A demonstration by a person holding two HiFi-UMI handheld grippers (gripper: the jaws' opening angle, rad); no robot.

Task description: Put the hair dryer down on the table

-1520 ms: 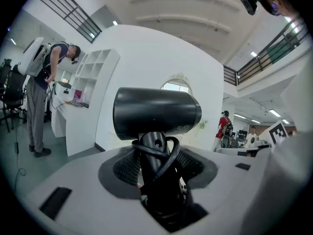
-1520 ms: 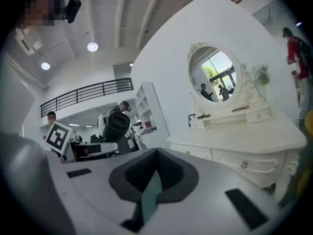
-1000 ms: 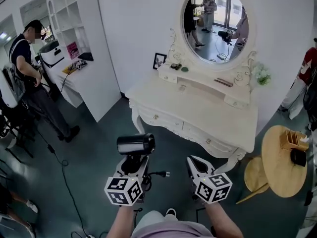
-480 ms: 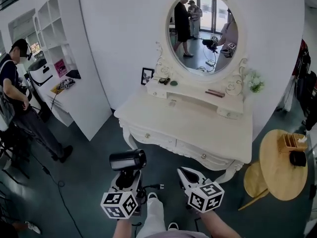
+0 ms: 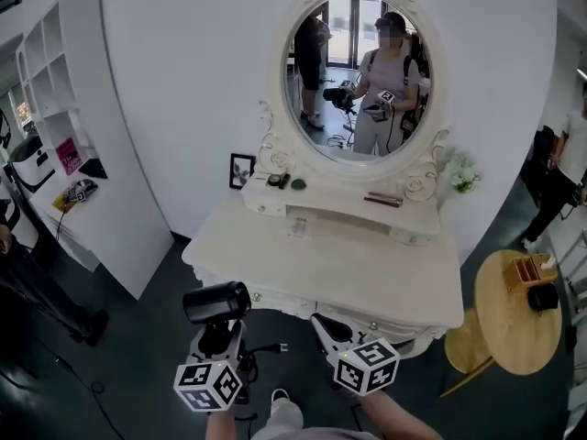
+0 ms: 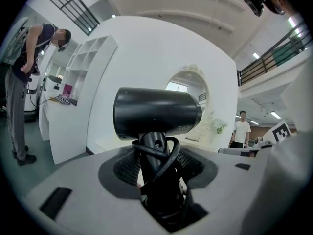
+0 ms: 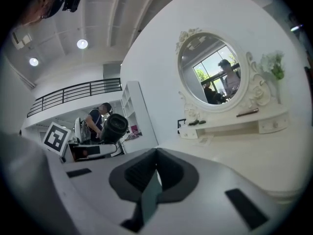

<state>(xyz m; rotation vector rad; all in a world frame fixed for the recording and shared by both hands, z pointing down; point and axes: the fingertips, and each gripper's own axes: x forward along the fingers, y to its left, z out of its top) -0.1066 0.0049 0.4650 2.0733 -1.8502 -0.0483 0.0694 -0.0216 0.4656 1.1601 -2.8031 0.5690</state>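
Head view: the black hair dryer (image 5: 216,302) is held in the air short of the table's front edge, its handle clamped between the left gripper's (image 5: 220,339) jaws, with its cord (image 6: 161,155) looped round the handle. The white dressing table (image 5: 385,287) lies at one o'clock of it, with the oval mirror (image 5: 358,81) above. At three o'clock of the dryer, the right gripper (image 5: 328,326) has its jaws together, with nothing between them

No legible writing in any view
The hair dryer (image 6: 156,112) has a faint mark low on its barrel, too small to read; the left marker cube (image 5: 208,385) and right marker cube (image 5: 367,367) show only black-and-white squares
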